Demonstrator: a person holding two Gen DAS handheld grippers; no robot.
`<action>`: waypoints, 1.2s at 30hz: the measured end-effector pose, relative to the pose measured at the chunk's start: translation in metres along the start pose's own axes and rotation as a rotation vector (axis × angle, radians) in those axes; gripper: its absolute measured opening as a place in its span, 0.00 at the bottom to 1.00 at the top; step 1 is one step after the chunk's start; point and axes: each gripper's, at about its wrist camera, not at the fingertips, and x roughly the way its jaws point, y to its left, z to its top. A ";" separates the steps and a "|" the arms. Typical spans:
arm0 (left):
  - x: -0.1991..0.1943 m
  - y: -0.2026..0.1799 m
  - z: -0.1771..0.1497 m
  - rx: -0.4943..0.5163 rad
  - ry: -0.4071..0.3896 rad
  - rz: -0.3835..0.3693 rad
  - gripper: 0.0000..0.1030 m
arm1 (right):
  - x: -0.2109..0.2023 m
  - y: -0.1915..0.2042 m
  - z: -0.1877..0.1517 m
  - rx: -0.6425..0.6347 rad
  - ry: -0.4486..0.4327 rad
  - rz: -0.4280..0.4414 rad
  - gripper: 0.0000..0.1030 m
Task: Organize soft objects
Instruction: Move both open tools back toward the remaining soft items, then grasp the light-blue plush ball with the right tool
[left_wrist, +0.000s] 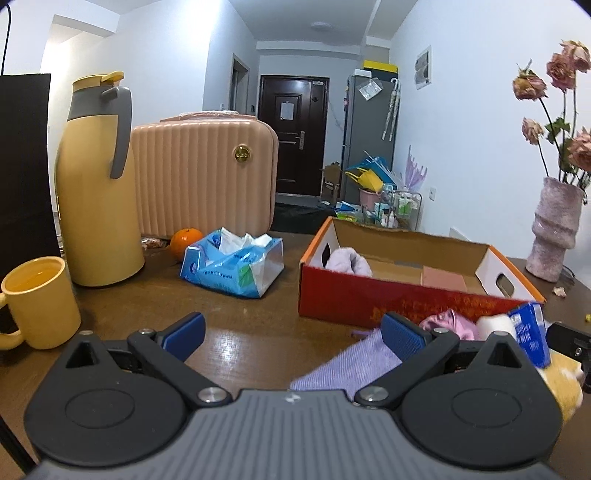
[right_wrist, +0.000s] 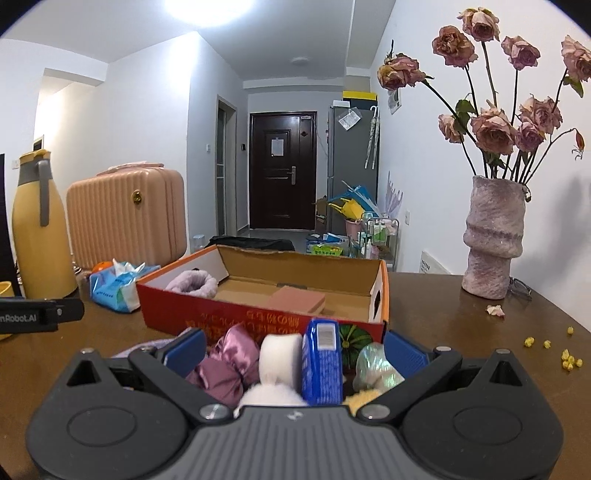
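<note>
**Soft things heaped before the box, both grippers wide apart**

The box lies on the table with its long axis running left to right across the right wrist view, open side up, printed red wall facing the camera (the lettering reads upside down). Inside, at its left end, rests a lilac fluffy band; a pink flat block lies on the floor near the middle.

Just in front of the box sits a small heap: a purple satin scrunchie, a white roll standing on edge, a blue packet upright with its long axis vertical, and a shiny pale bundle.

The right gripper has its jaws spread wide, straddling the heap and holding nothing; whether the pads touch the outer items cannot be told.

The left gripper is likewise wide open and empty. A lilac knit cloth lies slanted under its right finger, long axis running toward the lower left.

The gripper body hides the heap's near side; a yellow fuzzy thing is cut off and blurred. A tissue pack lies left of the box.
</note>
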 end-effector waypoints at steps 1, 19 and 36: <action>-0.002 0.000 -0.002 0.004 0.005 -0.004 1.00 | -0.002 0.000 -0.003 0.001 0.003 0.003 1.00; -0.042 0.023 -0.035 0.056 0.044 -0.028 1.00 | -0.029 0.008 -0.027 -0.004 0.020 0.015 1.00; -0.037 0.030 -0.042 0.101 0.077 -0.016 1.00 | -0.025 0.034 -0.041 -0.056 0.089 0.042 1.00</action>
